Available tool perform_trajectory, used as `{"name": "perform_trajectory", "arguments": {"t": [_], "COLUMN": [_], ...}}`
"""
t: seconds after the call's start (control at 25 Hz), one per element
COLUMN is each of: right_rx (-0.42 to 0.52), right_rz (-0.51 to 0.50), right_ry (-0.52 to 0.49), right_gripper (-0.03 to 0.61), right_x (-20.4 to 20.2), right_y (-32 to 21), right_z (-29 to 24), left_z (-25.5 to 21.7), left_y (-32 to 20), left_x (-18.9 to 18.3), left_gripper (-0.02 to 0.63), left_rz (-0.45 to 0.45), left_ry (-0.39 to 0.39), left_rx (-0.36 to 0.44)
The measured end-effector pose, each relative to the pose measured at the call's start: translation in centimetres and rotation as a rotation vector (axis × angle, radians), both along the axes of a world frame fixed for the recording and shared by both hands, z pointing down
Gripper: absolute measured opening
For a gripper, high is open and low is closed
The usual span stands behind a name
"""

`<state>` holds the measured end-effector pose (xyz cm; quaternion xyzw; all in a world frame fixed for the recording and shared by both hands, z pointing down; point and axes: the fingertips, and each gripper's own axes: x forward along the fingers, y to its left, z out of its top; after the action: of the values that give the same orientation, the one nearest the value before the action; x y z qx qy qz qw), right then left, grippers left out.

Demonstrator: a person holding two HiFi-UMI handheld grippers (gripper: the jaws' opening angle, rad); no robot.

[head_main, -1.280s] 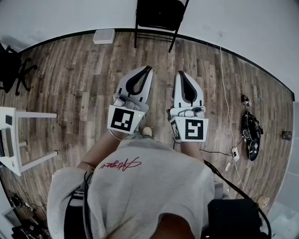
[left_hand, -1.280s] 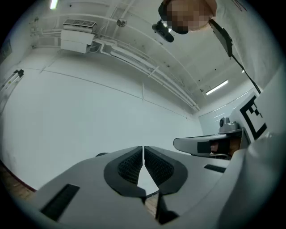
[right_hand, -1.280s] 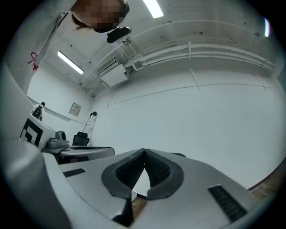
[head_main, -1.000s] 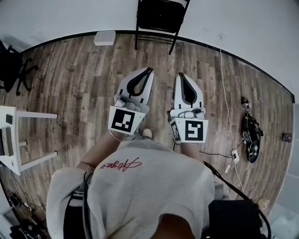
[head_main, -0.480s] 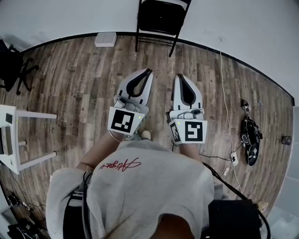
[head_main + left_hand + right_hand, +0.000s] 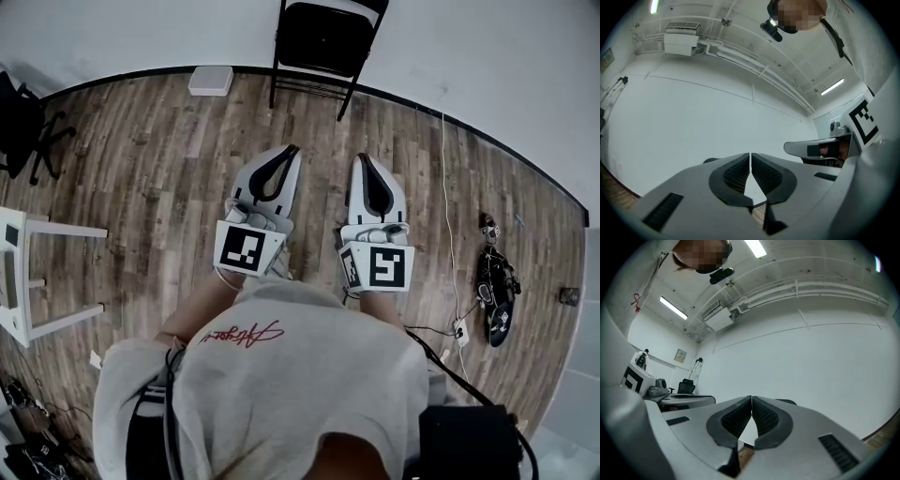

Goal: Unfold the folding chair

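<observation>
Left tongs (image 6: 292,150) and right tongs (image 6: 362,159), both closed and empty, point toward the black folding chair (image 6: 323,37), well short of it, presumably lining up an approach.

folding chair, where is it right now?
Head view, top centre: the folding chair stands at the white wall, with a small white box on the floor to its left.
</observation>
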<state>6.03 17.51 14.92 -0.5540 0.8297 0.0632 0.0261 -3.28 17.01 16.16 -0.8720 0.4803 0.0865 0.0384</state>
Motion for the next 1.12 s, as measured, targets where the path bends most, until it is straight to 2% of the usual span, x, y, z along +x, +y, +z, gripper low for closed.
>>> {"name": "perform_trajectory", "arguments": {"t": [0.28, 0.44, 0.6, 0.8, 0.96, 1.12], "right_rx": [0.011, 0.027, 0.038, 0.055, 0.046, 0.000], "right_rz": [-0.011, -0.011, -0.004, 0.029, 0.056, 0.056], "right_ry": [0.011, 0.035, 0.039, 0.034, 0.040, 0.065], "right_gripper": [0.015, 0.015, 0.015, 0.015, 0.015, 0.015], "right_x": [0.3, 0.3, 0.3, 0.6, 1.8, 3.0], "right_y": [-6.5, -13.6, -23.0, -34.2, -39.8, -43.6], "right_z": [0.7, 1.3, 1.1, -0.7, -1.2, 0.0], "left_z": [0.8, 1.4, 1.4, 0.6, -0.4, 1.0], "left_y": [-6.9, -14.5, -23.7, -34.8, -40.6, -44.6], "left_x": [1.0, 1.6, 2.5, 3.5, 4.6, 5.3], "left_gripper": [0.026, 0.026, 0.026, 0.026, 0.026, 0.026], "left_rz": [0.012, 0.025, 0.061, 0.123, 0.148, 0.137], "left_ry": [-0.001, 0.002, 0.000, -0.036, -0.037, -0.078], "left_rx": [-0.001, 0.012, 0.017, 0.005, 0.021, -0.032]}}
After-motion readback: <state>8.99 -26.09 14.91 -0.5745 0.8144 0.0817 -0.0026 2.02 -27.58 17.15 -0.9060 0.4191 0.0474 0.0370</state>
